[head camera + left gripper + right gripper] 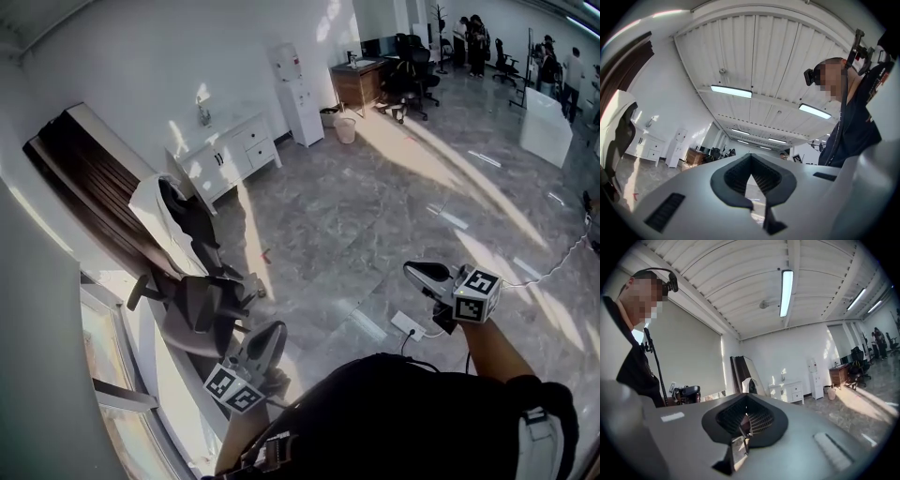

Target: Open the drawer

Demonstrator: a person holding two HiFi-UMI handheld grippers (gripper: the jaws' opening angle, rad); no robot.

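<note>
Head view, left to right. A dark brown panel (80, 173) leans against the white wall. In front of it stands an office chair (192, 281) with a white cloth over its back. The left gripper (270, 336) is held low, just beside the chair's seat, with its marker cube on the side nearer the person (403, 422). Against the far wall stands a white cabinet (220, 159). Its drawers (256, 147) occupy the right end, and their fronts look flush, though they are too small to judge closely. To the right of the cabinet come a white water dispenser (300, 98), a pale bin (346, 129) and a wooden desk (358, 82). The right gripper (424, 275) is held over the grey marble floor (375, 216), near a power strip (408, 325). Both grippers are well apart from the cabinet.

Left gripper view. The two jaws meet at their tips and nothing lies between them. The chair fills the left edge, with the cabinet and dispenser small beyond it. The ribbed ceiling with its strip lights spans the top, and the person is at the right.

Right gripper view. The jaws again stand together at the tips and grip nothing. The person is at the left. Beyond the tips, from left to right, are the brown panel, the chair, the cabinet with its drawers, and the dispenser.
</note>
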